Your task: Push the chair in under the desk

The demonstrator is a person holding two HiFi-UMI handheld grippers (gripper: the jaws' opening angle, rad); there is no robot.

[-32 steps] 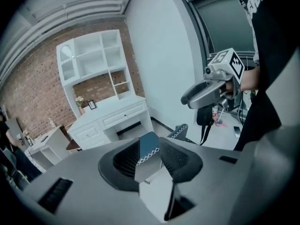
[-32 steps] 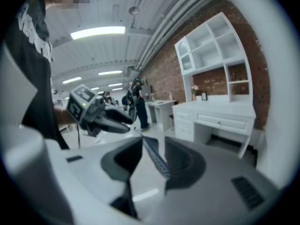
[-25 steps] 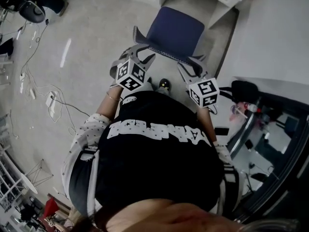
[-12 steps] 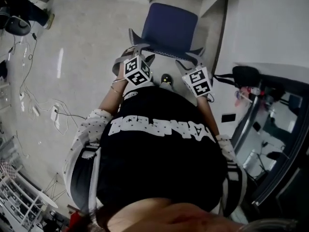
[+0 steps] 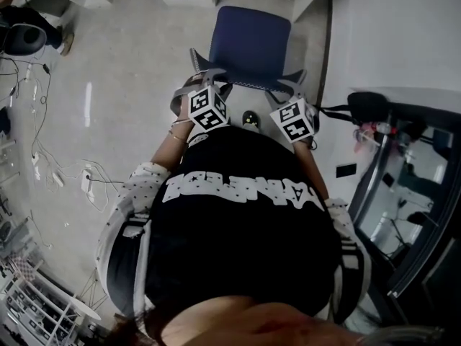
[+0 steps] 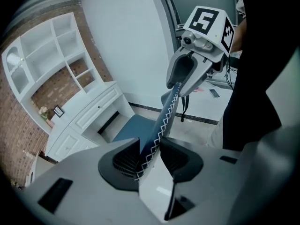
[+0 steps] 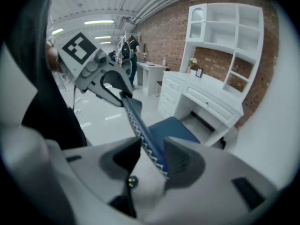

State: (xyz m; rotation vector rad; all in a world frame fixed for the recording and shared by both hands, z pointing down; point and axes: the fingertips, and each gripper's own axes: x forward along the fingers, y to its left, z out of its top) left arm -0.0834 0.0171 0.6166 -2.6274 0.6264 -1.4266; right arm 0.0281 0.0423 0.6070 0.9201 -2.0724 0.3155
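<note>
Chair point(image 5: 250, 38) stands at twelve o'clock from the person, its blue seat facing the desk's point(image 7: 206, 104) kneehole but not yet under it. Both sets of jaws have just been closing on the top edge of the backrest point(image 5: 248, 80). The left hand-held gripper point(image 6: 149, 154) pinches the eleven o'clock end and the right hand-held gripper point(image 7: 152, 156) the one o'clock end, with the stitched rim filling each wide gap.

The likely trouble, I judge, is an uneven shove: it would swing the seat so that a corner strikes the drawer pedestal point(image 7: 171, 97) at eleven o'clock. The thin rim could also slide out of the pads.

The drawers are shut, their contents hidden. The hutch's point(image 7: 225, 36) open cubbies look bare, and a small frame point(image 7: 199, 72) stands on the desk beneath.
</note>
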